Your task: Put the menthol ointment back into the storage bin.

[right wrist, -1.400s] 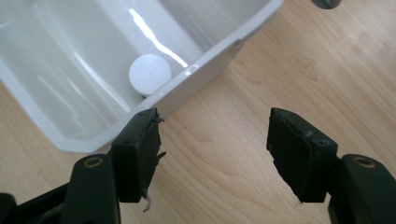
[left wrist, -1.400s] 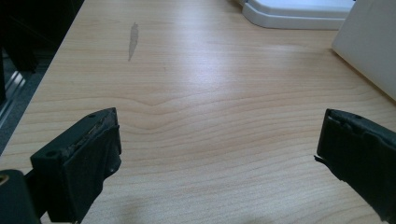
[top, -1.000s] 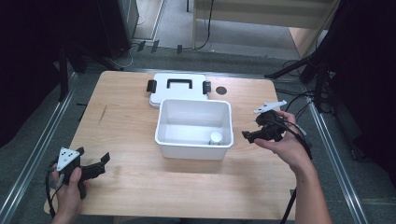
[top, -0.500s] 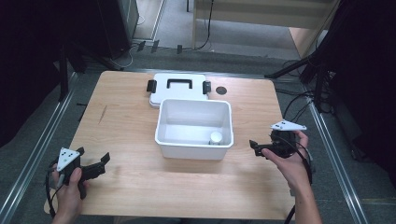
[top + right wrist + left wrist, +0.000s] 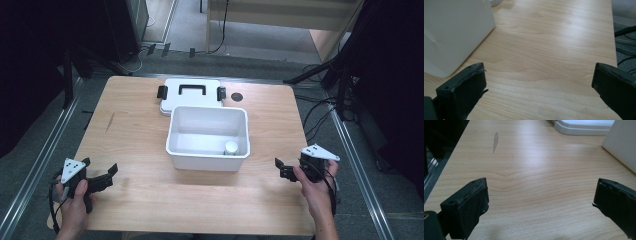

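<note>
Bin [image 5: 208,145] sits mid-table, a small white cup [image 5: 231,147] in its 4 o'clock corner; both grippers, jaws apart and empty, rest clear of it.
Right gripper [image 5: 278,169] at the bin's 4 o'clock, left gripper [image 5: 111,171] at 8. Smooth, rounded plastic walls on grained wood: probably best gripped squarely at the rim. The latched lid [image 5: 190,96] lies touching at 12.

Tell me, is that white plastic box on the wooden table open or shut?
Open. The white plastic box has no cover on; its white lid with a black handle lies flat on the table behind it.
</note>
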The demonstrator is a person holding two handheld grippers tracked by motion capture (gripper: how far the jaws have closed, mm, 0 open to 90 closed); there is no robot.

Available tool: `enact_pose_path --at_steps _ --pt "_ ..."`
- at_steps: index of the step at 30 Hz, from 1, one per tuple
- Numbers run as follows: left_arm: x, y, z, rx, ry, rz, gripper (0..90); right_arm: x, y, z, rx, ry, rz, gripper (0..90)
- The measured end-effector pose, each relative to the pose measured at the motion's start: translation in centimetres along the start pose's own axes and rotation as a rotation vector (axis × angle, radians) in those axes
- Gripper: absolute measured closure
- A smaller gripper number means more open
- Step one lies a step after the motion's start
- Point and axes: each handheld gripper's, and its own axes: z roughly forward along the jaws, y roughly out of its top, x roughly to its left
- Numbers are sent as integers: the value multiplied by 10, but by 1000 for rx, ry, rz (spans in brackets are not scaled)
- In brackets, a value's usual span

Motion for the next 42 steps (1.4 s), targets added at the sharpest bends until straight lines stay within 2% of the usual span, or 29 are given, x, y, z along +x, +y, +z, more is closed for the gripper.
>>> enact_pose_path --at_steps 5,6,18,35,39,42 --pt "0 0 0 2 0 0 3 -8 -15 -3 -32 -24 34 0" --pt "0 0 0 3 2 2 3 -11 -24 -4 -41 -25 44 0" --pt "0 0 0 4 4 4 3 -21 -62 -12 -15 -21 59 0" --pt "-1 0 0 6 6 7 2 -39 -89 -40 -51 -22 111 0" --pt "0 0 0 5 2 6 3 -40 -93 -44 -65 -23 126 0" --pt "-1 0 0 5 8 9 3 -38 -92 -43 -59 -19 114 0"
